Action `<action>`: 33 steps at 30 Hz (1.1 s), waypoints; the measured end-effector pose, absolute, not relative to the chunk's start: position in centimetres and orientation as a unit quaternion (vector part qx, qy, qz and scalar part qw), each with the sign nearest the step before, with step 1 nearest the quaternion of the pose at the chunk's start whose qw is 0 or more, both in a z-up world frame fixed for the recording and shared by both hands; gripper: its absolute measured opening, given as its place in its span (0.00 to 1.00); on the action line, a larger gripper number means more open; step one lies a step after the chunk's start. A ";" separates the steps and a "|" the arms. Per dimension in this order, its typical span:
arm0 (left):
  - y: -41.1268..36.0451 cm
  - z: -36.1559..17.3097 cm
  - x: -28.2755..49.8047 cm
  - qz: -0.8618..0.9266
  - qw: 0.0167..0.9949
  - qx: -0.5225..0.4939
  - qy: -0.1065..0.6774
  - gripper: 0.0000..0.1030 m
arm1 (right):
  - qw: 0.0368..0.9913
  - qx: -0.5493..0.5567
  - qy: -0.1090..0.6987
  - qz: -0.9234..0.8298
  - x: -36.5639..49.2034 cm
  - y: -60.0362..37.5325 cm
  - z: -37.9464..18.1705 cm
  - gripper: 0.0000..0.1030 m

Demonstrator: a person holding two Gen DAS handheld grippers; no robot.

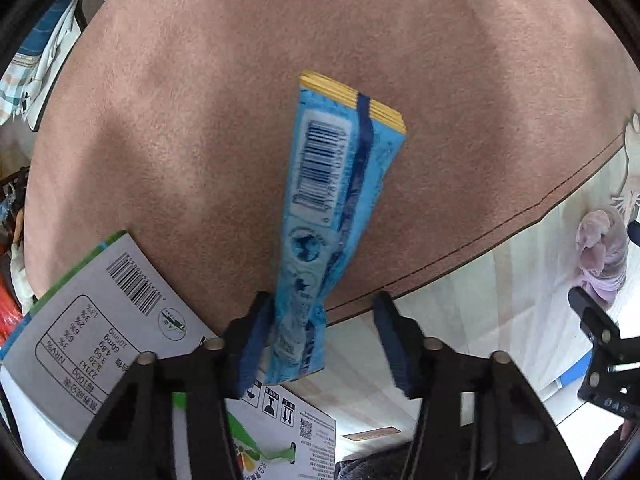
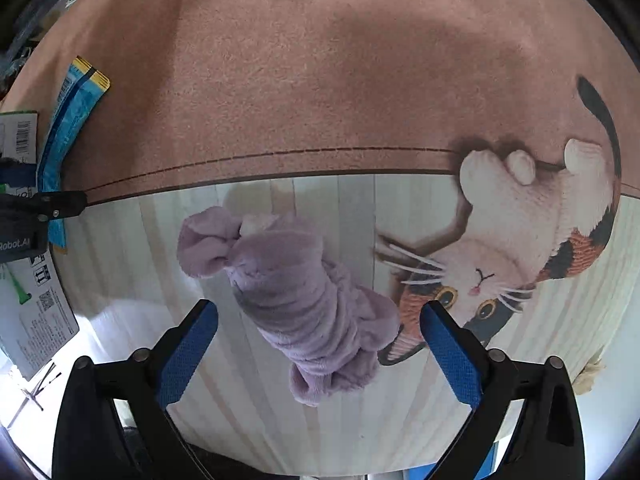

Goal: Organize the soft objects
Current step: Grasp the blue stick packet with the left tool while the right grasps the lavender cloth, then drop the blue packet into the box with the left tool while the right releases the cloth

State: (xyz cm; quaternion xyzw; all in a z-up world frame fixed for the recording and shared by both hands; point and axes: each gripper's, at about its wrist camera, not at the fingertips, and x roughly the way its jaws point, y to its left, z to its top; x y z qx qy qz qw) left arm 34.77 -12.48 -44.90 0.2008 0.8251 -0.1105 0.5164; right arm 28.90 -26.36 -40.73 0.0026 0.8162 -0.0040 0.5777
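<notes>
We are working over a broad pink rug point(image 1: 280, 80) that is filling most of both wrist views, its printed border point(image 2: 280, 174) running across to a paler, plank-patterned part point(image 2: 320, 432) where a calico cat picture point(image 2: 520, 248) is lying along the right side. Next in size, a white carton with green print point(image 1: 100, 340) is sitting at the lower left of the left wrist view, its barcode and nutrition panel facing up; we cannot tell what is inside it, since only its printed faces are showing. Beside the carton we are seeing our left gripper point(image 1: 324, 336) with its fingers spread apart, the long blue packet point(image 1: 336, 200) with yellow end stripes and a barcode resting against the left finger only, the right finger standing clear of it; the packet is stretching away from us over the rug. In the right wrist view our right gripper point(image 2: 320, 352) is hovering with its blue-padded fingers wide apart on either side of a lilac plush garment point(image 2: 304, 300), which is lying crumpled on the pale planked part just below the border, touching neither pad. At the far left edge, clutter and cloth point(image 1: 36, 64) are showing dimly beyond the rug.
</notes>
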 end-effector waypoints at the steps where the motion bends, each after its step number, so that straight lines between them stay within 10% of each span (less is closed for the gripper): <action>1: -12.7 -44.8 34.5 -0.111 0.518 0.202 0.824 0.37 | 0.578 0.002 0.816 -0.005 29.0 -26.5 -40.9 0.94; 12: -12.1 -43.0 34.6 -0.098 0.556 0.172 0.807 0.17 | 0.587 0.010 0.809 -0.018 29.4 -26.2 -41.7 0.42; 33: -4.5 -25.6 33.1 -0.145 0.663 0.053 0.733 0.16 | 0.676 0.101 0.729 0.045 28.7 -20.2 -26.3 0.37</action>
